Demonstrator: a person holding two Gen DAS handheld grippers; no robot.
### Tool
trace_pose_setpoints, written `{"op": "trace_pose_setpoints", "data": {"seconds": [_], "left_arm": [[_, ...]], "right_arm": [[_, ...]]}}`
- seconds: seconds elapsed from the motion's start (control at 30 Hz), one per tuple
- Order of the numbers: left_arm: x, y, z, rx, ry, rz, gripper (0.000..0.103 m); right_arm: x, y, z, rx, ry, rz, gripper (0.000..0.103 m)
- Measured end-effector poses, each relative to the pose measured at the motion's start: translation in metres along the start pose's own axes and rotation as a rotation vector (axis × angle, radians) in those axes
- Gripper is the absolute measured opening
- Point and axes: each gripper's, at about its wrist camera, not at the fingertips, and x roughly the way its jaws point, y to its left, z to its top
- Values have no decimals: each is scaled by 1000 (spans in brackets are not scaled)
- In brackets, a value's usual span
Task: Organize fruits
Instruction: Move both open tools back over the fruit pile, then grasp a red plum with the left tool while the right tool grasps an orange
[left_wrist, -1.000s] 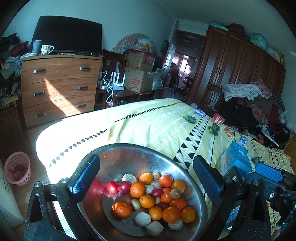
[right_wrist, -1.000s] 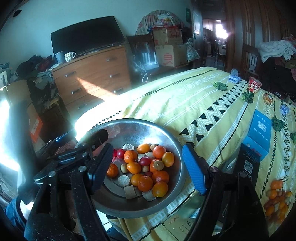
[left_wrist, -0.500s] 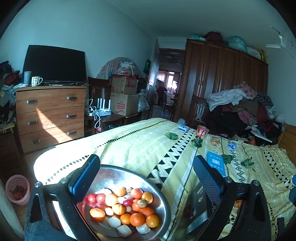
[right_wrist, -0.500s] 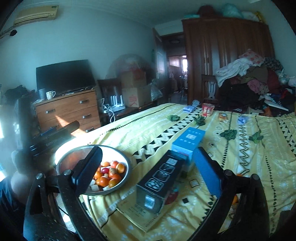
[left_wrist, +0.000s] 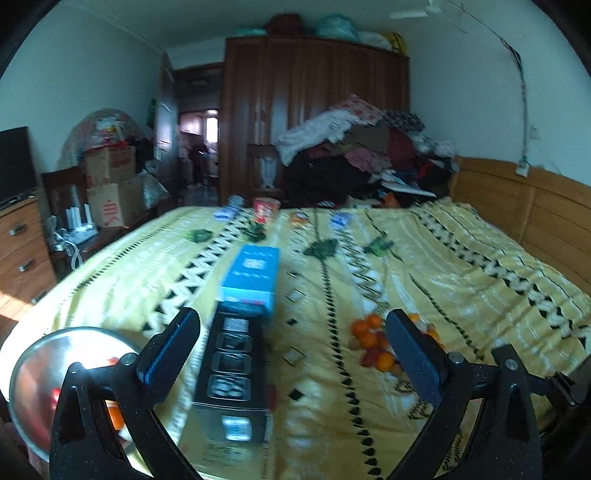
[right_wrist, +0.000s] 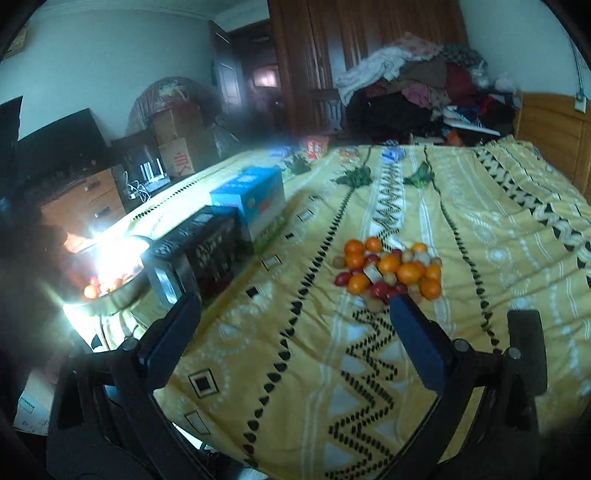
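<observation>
Glare whites out the bowl, hiding most fruit inside

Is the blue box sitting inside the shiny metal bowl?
No, the blue box sits on the yellow bedspread, apart from the metal bowl.

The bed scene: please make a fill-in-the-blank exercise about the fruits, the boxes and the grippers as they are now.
1. The loose fruit pile lies on the ____ bedspread.
2. The blue box stands just behind the ____ box.
3. The metal bowl holds ____.
4. The left gripper and the right gripper are both ____ and empty.

Missing words: yellow; black; fruit; open
</observation>
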Motion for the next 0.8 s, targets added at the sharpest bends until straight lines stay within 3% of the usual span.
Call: {"op": "trace_pose_setpoints", "data": {"seconds": [0.2, 0.27, 0.3, 0.33, 0.43, 0.67, 0.8], "left_arm": [[123, -60, -53, -4, 288, -139, 98], [152, -80, -72, 13, 360, -188, 84], [166, -93, -78, 28, 390, -226, 71], [176, -107, -83, 53, 411, -259, 66], [200, -141, -95, 127, 415, -284, 65], [242, -158, -100, 94, 434, -283, 60], [255, -161, -109, 95, 471, -290, 45]], "right_arm": [[13, -52, -20, 78, 85, -26, 94], [17, -72, -25, 107, 107, -33, 90], [19, -81, -28, 126, 117, -36, 88], [20, -92, -30, 148, 127, -40, 86], [26, -121, -38, 208, 150, -70, 85], [37, -161, -42, 281, 174, -96, 84], [46, -168, -40, 290, 168, -83, 83]]}}
